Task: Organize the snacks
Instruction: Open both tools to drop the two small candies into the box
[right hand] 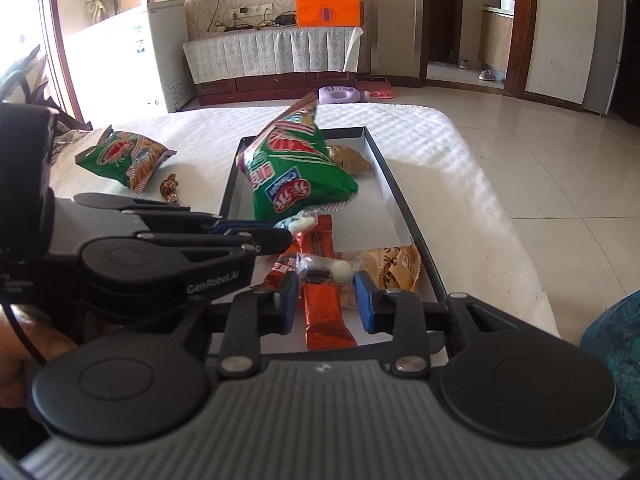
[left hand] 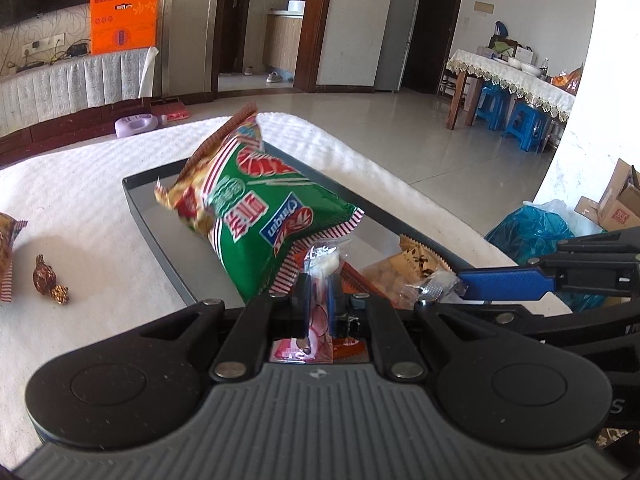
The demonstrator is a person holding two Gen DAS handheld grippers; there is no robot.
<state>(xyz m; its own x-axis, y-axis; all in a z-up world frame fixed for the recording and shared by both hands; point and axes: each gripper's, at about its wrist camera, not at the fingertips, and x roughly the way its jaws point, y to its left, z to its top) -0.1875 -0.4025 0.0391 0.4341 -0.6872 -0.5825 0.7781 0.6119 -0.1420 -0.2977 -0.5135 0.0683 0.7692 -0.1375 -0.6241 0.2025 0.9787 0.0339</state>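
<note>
My left gripper [left hand: 318, 300], jaws clamped together on a small clear-wrapped candy [left hand: 322, 264], hangs over the near end of the dark tray [left hand: 138, 208] on the white-covered table [left hand: 80, 184]. Straight ahead of it the green snack bag [left hand: 256, 208] lies propped in the tray, long axis running from near edge to far edge. My right gripper [right hand: 326, 300] has its jaws apart either side of another clear-wrapped candy [right hand: 326, 270] atop the orange bar [right hand: 326, 312]; I cannot tell whether its pads touch it. A second green bag [right hand: 124, 158] and a foil sweet [right hand: 170, 190] lie outside the tray's left edge, nearer my left hand.
</note>
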